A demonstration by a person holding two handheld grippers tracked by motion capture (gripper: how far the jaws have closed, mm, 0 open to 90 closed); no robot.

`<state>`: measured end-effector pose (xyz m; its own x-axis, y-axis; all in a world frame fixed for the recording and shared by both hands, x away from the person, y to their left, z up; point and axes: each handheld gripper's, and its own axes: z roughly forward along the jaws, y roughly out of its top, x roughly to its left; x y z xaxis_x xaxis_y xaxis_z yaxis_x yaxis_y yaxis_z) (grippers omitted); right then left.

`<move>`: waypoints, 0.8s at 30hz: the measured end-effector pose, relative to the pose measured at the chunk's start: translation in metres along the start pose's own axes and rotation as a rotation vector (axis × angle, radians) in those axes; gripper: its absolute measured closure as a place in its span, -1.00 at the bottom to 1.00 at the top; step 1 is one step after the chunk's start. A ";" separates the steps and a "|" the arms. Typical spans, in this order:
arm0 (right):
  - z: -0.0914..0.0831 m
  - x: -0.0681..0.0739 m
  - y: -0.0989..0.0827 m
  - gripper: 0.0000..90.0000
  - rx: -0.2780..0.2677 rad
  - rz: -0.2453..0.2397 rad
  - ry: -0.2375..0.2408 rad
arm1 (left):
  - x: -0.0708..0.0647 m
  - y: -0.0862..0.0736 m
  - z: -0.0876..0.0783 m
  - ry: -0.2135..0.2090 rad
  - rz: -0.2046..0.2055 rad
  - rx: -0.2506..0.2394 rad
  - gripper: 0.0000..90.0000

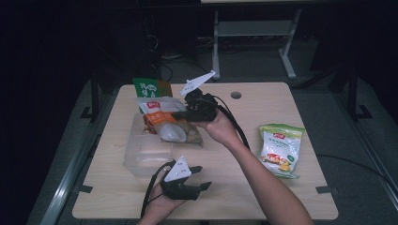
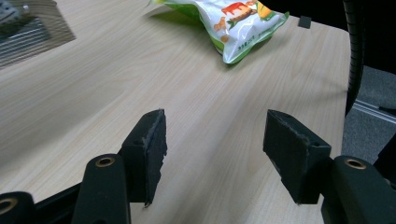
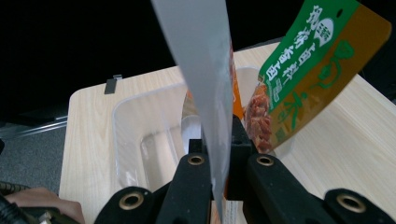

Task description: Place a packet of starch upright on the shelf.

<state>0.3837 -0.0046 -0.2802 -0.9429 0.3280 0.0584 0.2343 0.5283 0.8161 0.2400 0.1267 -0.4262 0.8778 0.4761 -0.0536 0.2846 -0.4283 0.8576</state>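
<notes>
Your right gripper (image 1: 180, 114) is clamped tight on the edge of an orange-and-white snack packet (image 1: 165, 123), holding it in the air above the clear plastic tub (image 1: 136, 159). In the right gripper view the packet's silvery edge (image 3: 205, 84) rises straight up from between the closed jaws, with the tub right behind it. A green-and-brown packet (image 1: 151, 87) stands in the tub's far end, just beside the one you hold. Your left gripper (image 1: 202, 177) sits low at the table's (image 1: 263, 197) near edge, jaws wide with nothing between them, bare wood beneath. A green-and-white snack bag (image 1: 280, 149) lies well off to the right.
</notes>
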 end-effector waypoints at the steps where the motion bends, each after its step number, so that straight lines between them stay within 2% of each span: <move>1: 0.000 0.000 0.000 1.00 0.000 0.000 0.000 | 0.000 0.000 0.000 0.000 0.000 0.000 -0.14; 5: 0.007 0.001 0.005 1.00 0.003 0.000 0.004 | -0.001 0.000 0.001 -0.002 -0.014 -0.019 -0.14; 15: 0.020 0.002 0.017 1.00 -0.015 0.006 0.011 | -0.001 0.000 -0.001 -0.003 -0.013 -0.014 -0.15; 24: 0.046 0.002 0.023 1.00 -0.017 0.009 0.030 | 0.000 0.000 -0.002 -0.002 -0.018 -0.022 -0.16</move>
<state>0.3979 0.0447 -0.2876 -0.9474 0.3091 0.0827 0.2392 0.5122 0.8249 0.2389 0.1286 -0.4254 0.8733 0.4822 -0.0698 0.2917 -0.4028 0.8675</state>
